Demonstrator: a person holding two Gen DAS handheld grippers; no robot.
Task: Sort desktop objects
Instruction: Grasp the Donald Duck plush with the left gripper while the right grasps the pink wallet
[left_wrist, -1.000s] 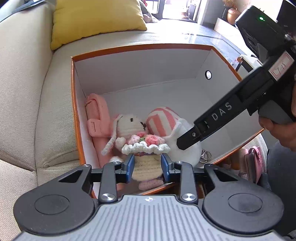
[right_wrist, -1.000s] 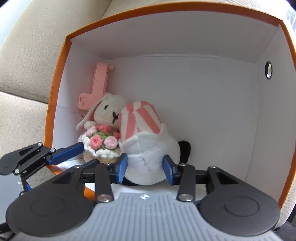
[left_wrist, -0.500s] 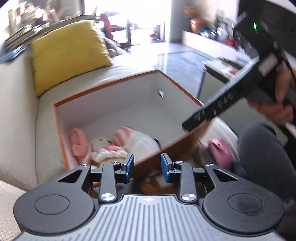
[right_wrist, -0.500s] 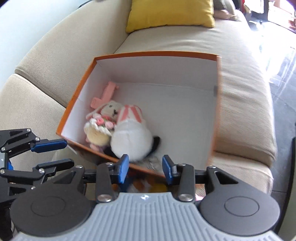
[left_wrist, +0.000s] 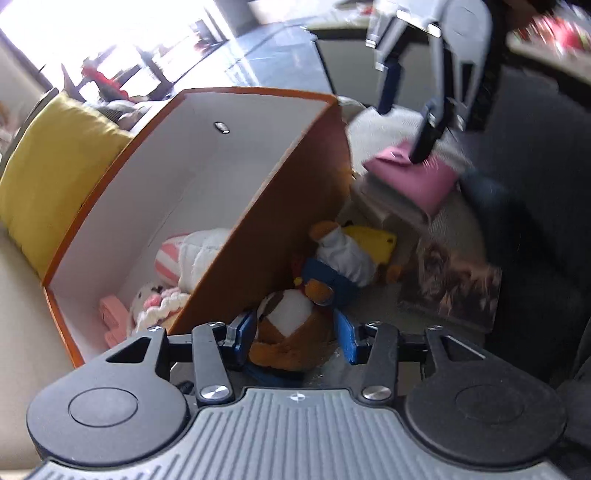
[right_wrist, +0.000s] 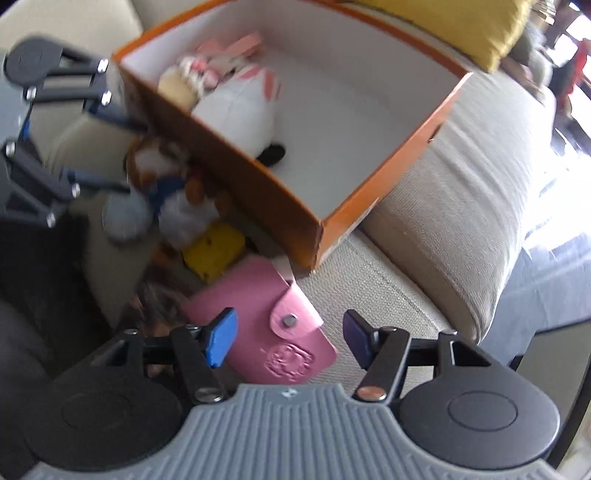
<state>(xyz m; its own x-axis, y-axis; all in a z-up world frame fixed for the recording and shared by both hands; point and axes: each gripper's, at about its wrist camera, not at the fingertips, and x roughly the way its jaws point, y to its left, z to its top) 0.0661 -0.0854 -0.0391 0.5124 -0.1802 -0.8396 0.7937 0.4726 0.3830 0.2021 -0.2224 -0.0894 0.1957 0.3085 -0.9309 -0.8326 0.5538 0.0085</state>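
My left gripper (left_wrist: 293, 336) points down outside the orange box (left_wrist: 266, 206). Its jaws are opening, and a brown and white plush toy (left_wrist: 291, 325) lies between the pads without a clear press. My right gripper (right_wrist: 288, 341) hovers over a pink snap wallet (right_wrist: 266, 328); its jaws are opening too and stand wide on either side of the wallet. Seen from the left wrist, the right gripper (left_wrist: 400, 134) hangs just above the wallet (left_wrist: 410, 177). Inside the box (right_wrist: 258, 173) lie a white plush with pink stripes (right_wrist: 236, 107), a crochet bunny (left_wrist: 155, 306) and a pink plastic piece (left_wrist: 110, 314).
A plush in white, blue and yellow (left_wrist: 351, 254) lies against the box's outer wall. A printed book (left_wrist: 454, 291) sits beside it on the beige sofa (right_wrist: 424, 221). A yellow cushion (left_wrist: 48, 173) leans behind the box. Dark trousers fill the right side.
Both grippers have left the box and swung over its near wall to the pile beside it. Both views have rolled, and both pairs of jaws stand wider than before.
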